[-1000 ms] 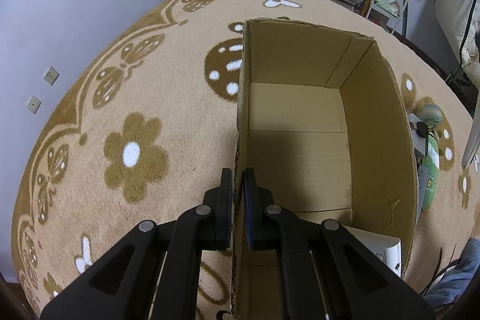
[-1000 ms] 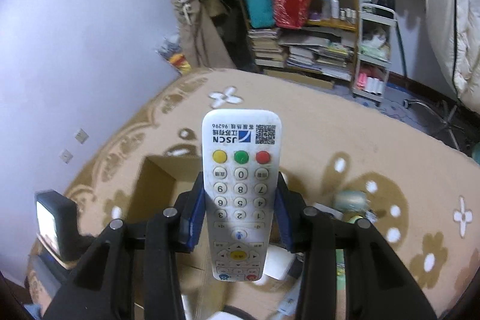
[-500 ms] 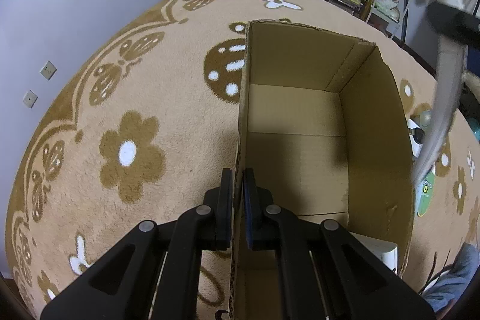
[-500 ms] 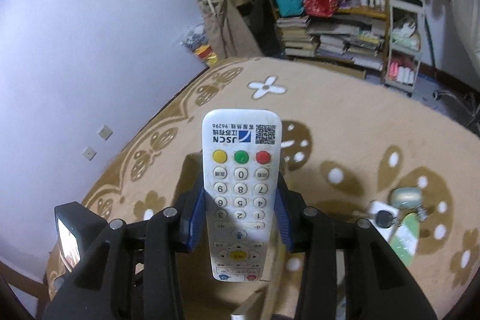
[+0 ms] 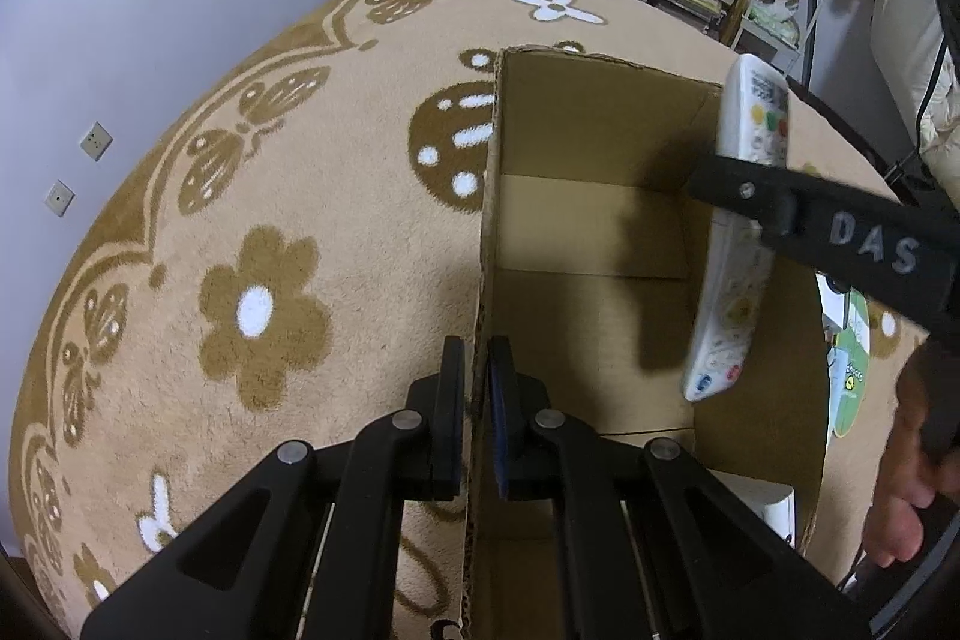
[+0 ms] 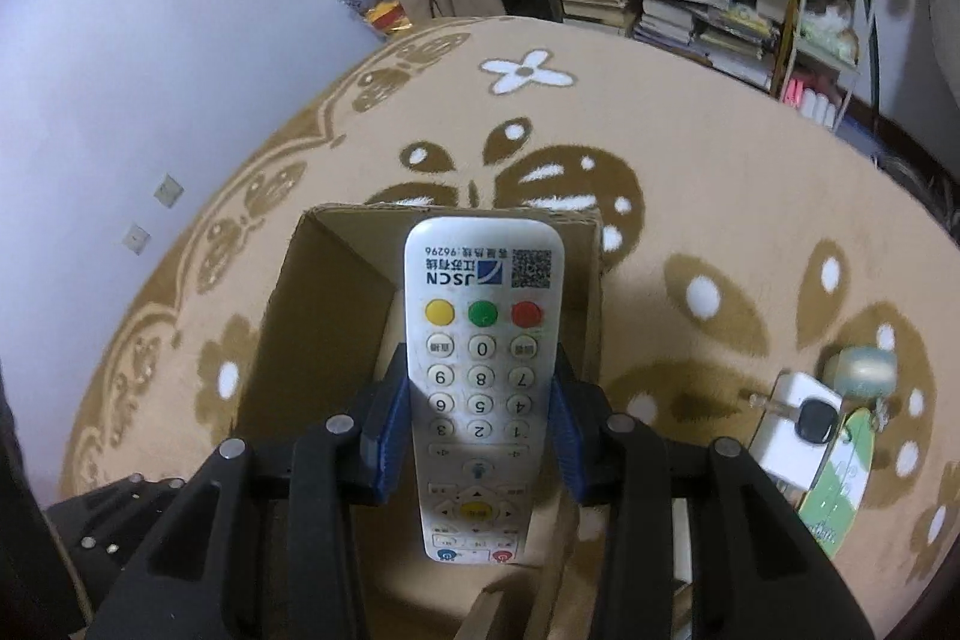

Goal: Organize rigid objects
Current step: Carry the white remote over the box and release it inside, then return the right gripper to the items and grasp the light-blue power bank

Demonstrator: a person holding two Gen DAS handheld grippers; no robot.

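Pinching the white remote control (image 6: 480,376) across its narrow mid-body, the right hand-held gripper (image 6: 480,418) holds this light, stiff, smooth-sided object above the cardboard box (image 5: 594,142) (left hand-held gripper (image 5: 477,388) clamps its wall).

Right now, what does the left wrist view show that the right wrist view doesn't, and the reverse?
Only the left wrist view shows the left gripper clamped on the cardboard box's wall, and a bare hand.

Only the right wrist view shows the remote's keypad face-on, a black car key on a white block, and a pale green round object.

Both show the white remote in the right gripper above the open box, the flowered carpet and the shelves.
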